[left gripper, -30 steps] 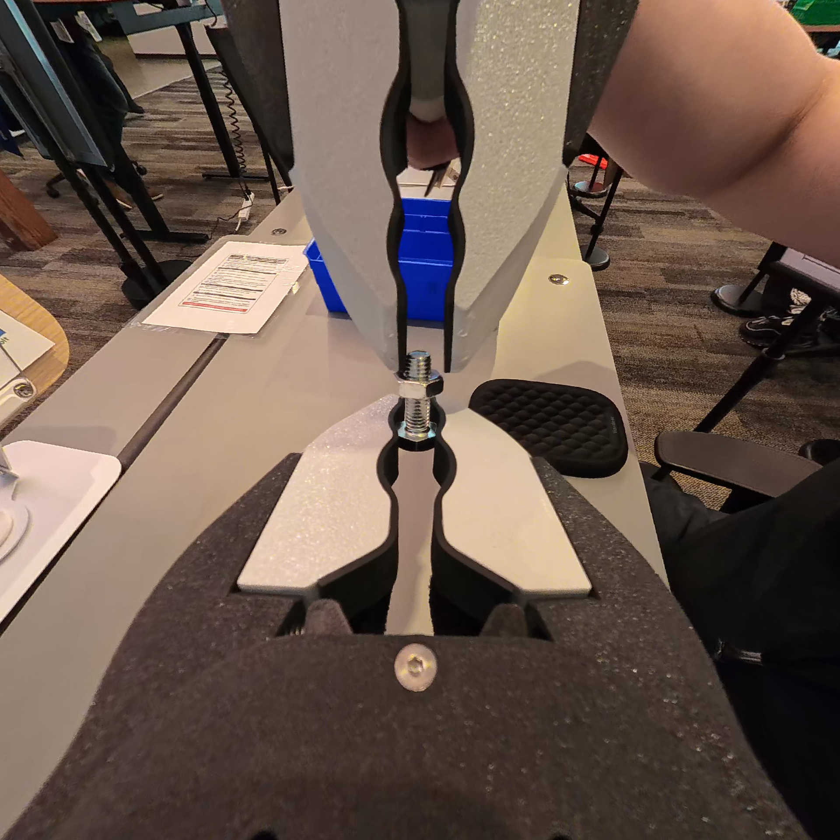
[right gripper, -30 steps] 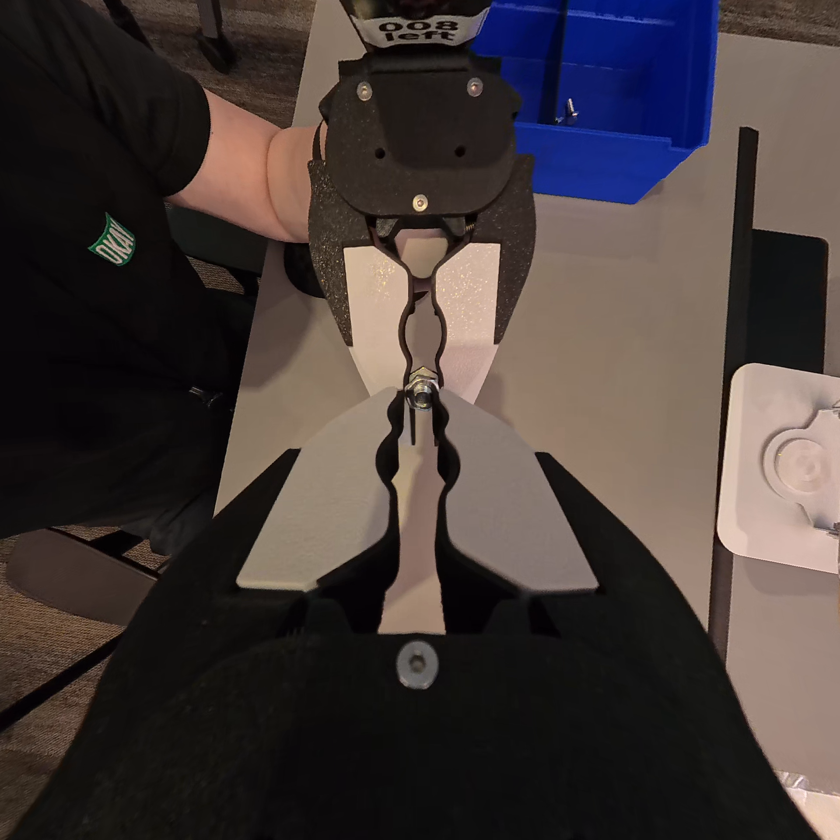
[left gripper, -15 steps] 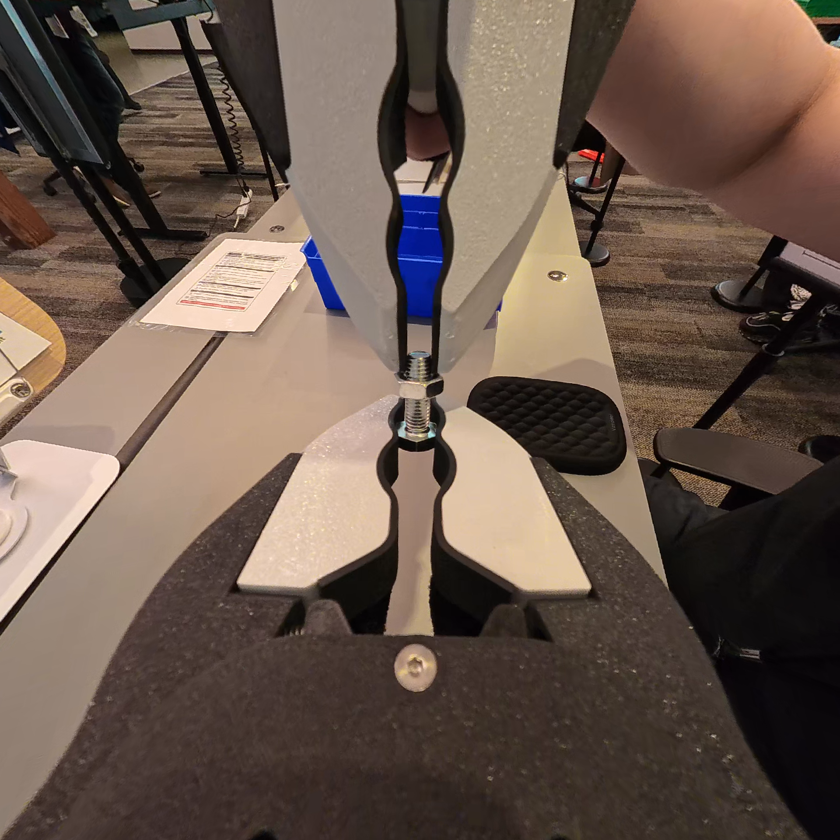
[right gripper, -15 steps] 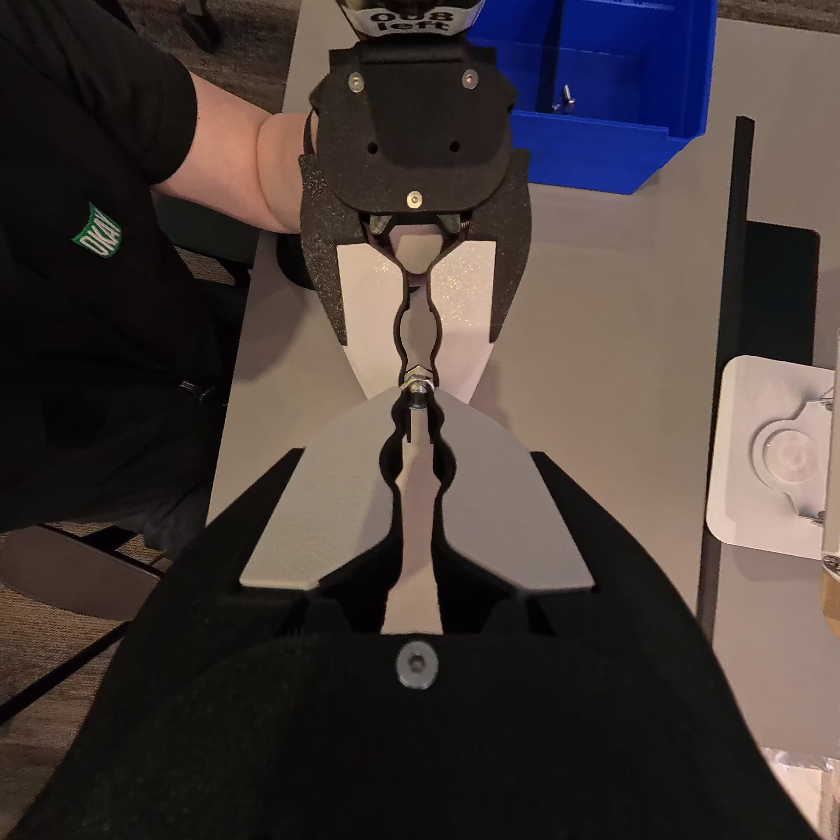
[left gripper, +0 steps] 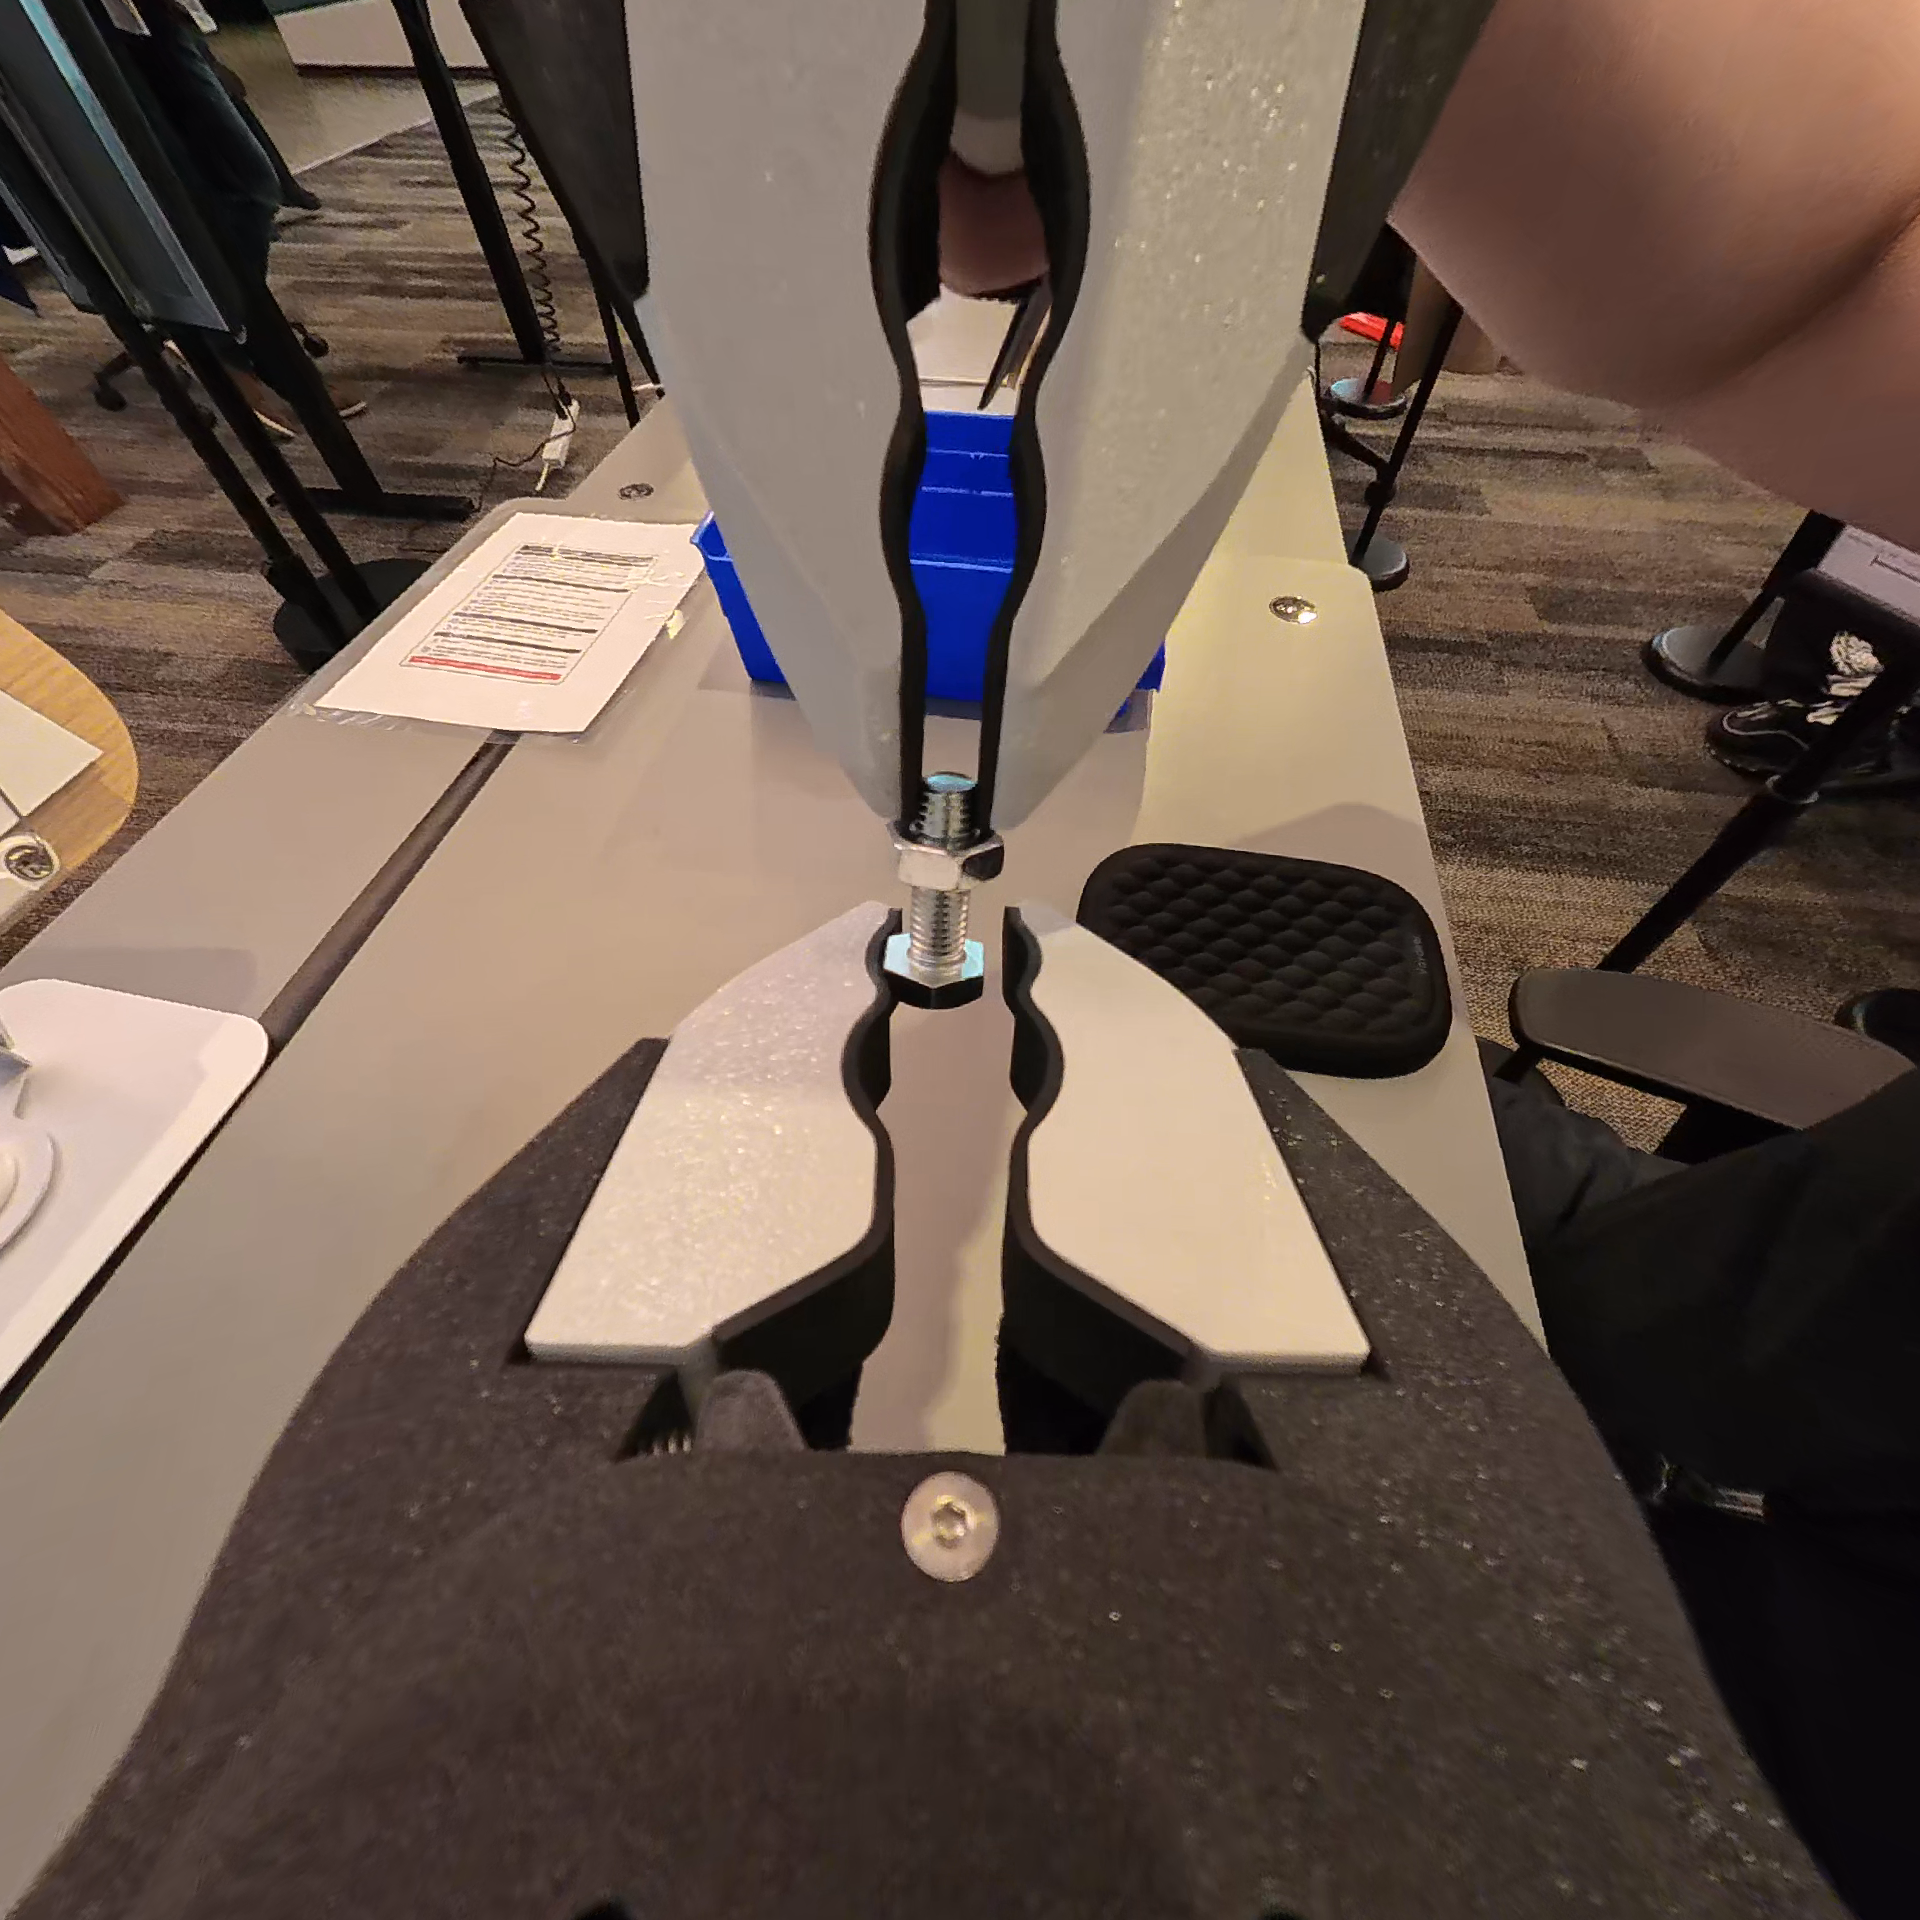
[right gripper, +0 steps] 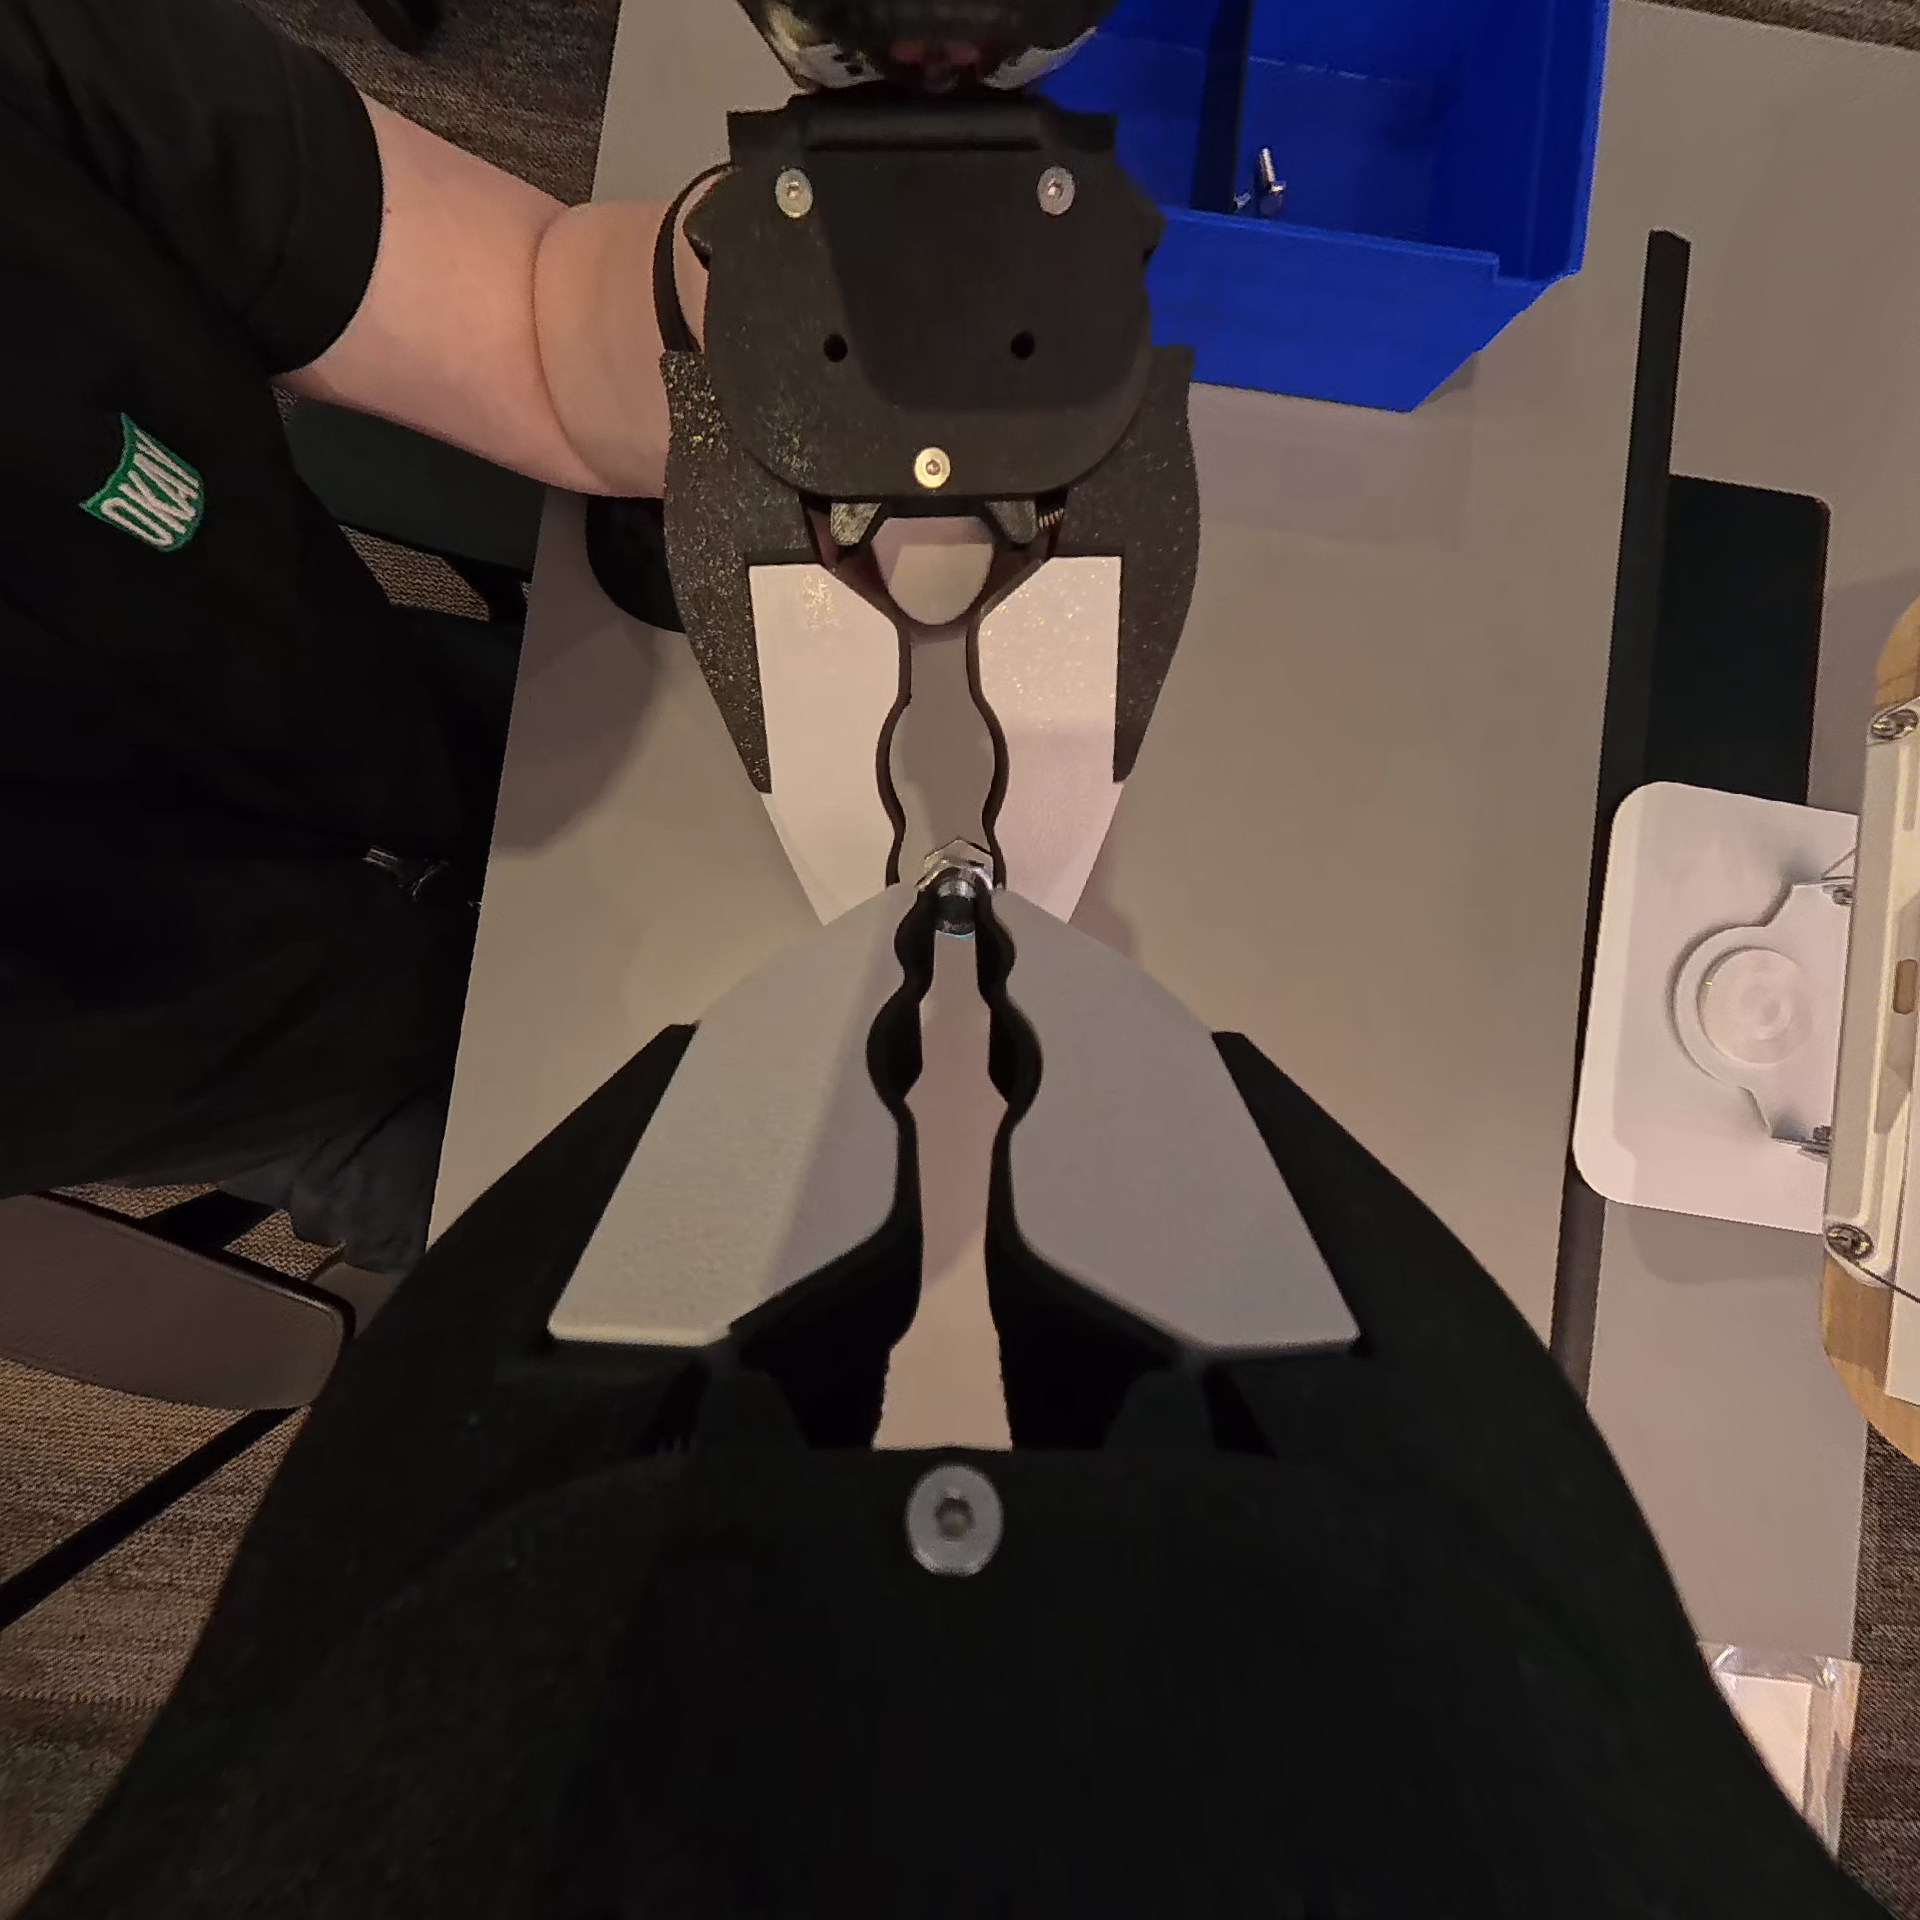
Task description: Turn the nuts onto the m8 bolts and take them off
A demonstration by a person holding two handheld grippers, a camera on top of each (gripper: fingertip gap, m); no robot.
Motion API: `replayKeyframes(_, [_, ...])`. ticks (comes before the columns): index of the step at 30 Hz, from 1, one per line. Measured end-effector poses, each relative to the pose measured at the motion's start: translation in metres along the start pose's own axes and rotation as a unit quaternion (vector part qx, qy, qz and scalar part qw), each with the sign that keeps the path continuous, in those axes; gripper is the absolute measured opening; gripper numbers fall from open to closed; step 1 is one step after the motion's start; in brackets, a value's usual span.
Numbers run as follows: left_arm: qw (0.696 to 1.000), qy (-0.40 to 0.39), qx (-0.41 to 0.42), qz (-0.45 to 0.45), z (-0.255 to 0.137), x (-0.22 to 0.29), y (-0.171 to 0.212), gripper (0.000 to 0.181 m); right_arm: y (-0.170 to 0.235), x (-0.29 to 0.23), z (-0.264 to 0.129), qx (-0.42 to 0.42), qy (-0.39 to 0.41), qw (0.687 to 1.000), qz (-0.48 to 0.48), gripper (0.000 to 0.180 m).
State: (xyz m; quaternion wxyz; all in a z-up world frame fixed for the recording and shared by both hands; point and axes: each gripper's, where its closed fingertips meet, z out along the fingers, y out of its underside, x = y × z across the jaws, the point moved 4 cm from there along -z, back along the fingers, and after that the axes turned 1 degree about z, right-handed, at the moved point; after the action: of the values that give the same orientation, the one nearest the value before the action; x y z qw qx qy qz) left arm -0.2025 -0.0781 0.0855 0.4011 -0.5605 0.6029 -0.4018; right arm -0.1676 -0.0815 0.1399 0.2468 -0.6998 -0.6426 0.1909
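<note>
Pinching the threaded end of the silver bolt (left gripper: 938,920), my right gripper (right gripper: 951,909) is clamped tight just above the hex nut (left gripper: 948,860). My left gripper (left gripper: 942,923) is slightly parted, with one finger touching the bolt head. Only the right view looks into the blue bin (right gripper: 1351,312) beyond my fingers, where a small screw (right gripper: 1262,182) lies.

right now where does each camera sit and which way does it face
Left wrist view: sits on the left gripper, looks forward along the table toward the blue bin; its own jaws show, parted beside the head of the bolt, plus the person's right forearm.
Right wrist view: sits on the right gripper, looks steeply down on the table; its own jaws show, closed at the bolt's top, plus the left forearm.
Shared: bolt, bin and table, and each view sees the other gripper.
</note>
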Motion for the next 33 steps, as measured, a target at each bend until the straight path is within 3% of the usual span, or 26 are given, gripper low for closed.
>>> replayKeyframes(14, [1.0,-0.017,0.006,0.001,-0.002,-0.005,-0.001,0.01,0.0,0.003,0.001,0.004,0.025,1.0,-0.01,0.008])
replayKeyframes(17, [0.999,-0.019,0.036,-0.019,-0.007,-0.01,-0.007,0.01,-0.003,0.008,-0.013,0.071,0.071,0.995,-0.005,0.028])
replayKeyframes(21, [0.995,-0.019,0.084,-0.042,-0.016,-0.013,-0.017,0.01,0.0,0.014,-0.037,0.266,0.109,0.957,0.044,0.024])
replayKeyframes(24, [0.993,-0.019,0.101,-0.049,-0.019,-0.014,-0.02,0.01,0.009,0.013,-0.032,0.356,0.096,0.927,0.069,0.022])
replayKeyframes(33, [0.994,-0.017,0.099,-0.044,-0.019,-0.011,-0.02,0.01,0.015,0.009,0.009,0.398,0.033,0.911,0.098,0.02])
